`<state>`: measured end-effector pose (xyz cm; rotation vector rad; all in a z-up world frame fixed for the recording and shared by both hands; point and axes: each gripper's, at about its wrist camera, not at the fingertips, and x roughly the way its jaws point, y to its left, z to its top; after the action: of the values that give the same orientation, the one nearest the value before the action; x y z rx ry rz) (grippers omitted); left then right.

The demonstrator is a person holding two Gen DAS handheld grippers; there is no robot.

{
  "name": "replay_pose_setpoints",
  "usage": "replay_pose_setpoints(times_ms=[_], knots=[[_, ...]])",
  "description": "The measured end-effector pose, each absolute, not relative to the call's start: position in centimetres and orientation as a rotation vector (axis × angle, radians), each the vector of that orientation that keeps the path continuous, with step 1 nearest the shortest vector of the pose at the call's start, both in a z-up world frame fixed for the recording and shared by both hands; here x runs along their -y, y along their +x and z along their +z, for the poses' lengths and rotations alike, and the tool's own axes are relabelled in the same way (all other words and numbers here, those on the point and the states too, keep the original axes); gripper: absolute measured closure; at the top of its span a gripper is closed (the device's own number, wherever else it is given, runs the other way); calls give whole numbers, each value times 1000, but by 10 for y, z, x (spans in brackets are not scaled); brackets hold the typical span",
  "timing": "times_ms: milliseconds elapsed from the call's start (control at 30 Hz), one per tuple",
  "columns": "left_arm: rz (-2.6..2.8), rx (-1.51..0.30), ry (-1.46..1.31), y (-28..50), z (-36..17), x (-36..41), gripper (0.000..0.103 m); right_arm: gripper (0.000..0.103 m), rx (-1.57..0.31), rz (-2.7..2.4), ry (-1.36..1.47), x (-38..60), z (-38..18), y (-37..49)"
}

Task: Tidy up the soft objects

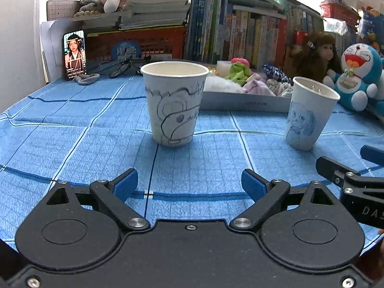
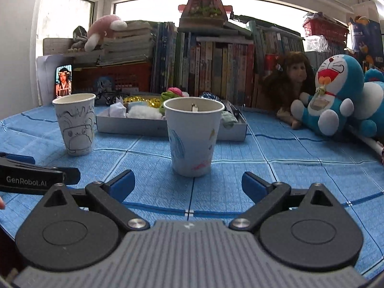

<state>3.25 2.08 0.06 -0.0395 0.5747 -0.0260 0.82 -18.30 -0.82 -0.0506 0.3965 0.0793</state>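
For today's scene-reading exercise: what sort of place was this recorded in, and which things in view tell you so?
Probably a home room, perhaps a child's study corner: a table by a window, under a blue cloth, backed by rows of books, with a blue plush toy and doll, and hand-drawn paper cups.

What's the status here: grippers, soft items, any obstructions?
Left gripper and right gripper open, empty. Soft items piled in grey tray, untouched. Two paper cups stand between fingers and tray.

Bright windows (image 2: 168, 12) backlight a crowded row of books (image 2: 204, 67), perhaps on a shelf.
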Motion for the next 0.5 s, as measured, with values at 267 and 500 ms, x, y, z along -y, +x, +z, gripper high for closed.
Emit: replay_pose_setpoints(times_ms=[267, 500], knots=[[-24, -593, -18, 34, -7, -17, 5, 3, -438, 65, -55, 182, -16, 13], [-27, -597, -14, 35, -10, -15, 0, 3, -473, 53, -68, 180, -22, 17]])
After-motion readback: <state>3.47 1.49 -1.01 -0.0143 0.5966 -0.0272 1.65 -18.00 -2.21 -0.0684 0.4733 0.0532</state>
